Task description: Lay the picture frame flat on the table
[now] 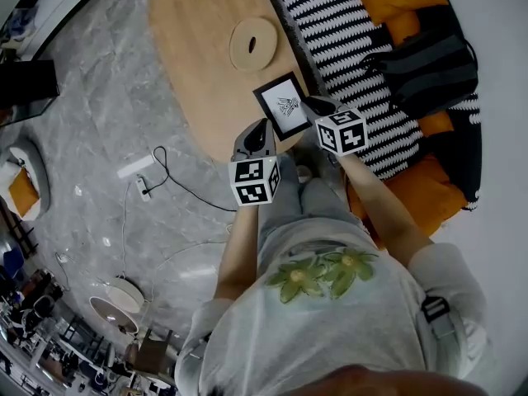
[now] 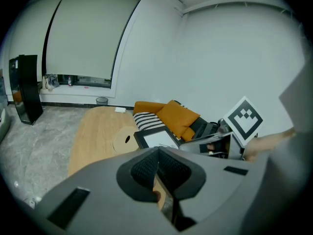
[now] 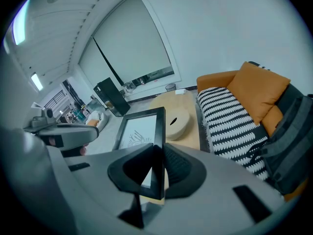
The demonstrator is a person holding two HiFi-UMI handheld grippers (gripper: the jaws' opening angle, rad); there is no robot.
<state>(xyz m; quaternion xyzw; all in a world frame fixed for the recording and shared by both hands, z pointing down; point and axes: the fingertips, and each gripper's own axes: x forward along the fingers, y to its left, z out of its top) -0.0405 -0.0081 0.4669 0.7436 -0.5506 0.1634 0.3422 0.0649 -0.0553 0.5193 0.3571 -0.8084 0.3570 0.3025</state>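
The picture frame (image 1: 285,106), black with a white print, is held tilted over the near end of the oval wooden table (image 1: 198,48). My right gripper (image 1: 316,106) is shut on its right edge. In the right gripper view the jaws (image 3: 157,165) clamp the black border of the frame (image 3: 139,131), and its back stand shows below them. My left gripper (image 1: 257,132) is beside the frame's lower left corner. In its own view the left gripper (image 2: 158,155) is shut, with the frame (image 2: 157,139) just beyond it.
A round wooden disc (image 1: 252,44) lies on the table behind the frame. A sofa with a striped blanket (image 1: 346,31), orange cushions and a dark bag (image 1: 429,68) runs along the table's right side. A cable (image 1: 165,172) lies on the grey floor to the left.
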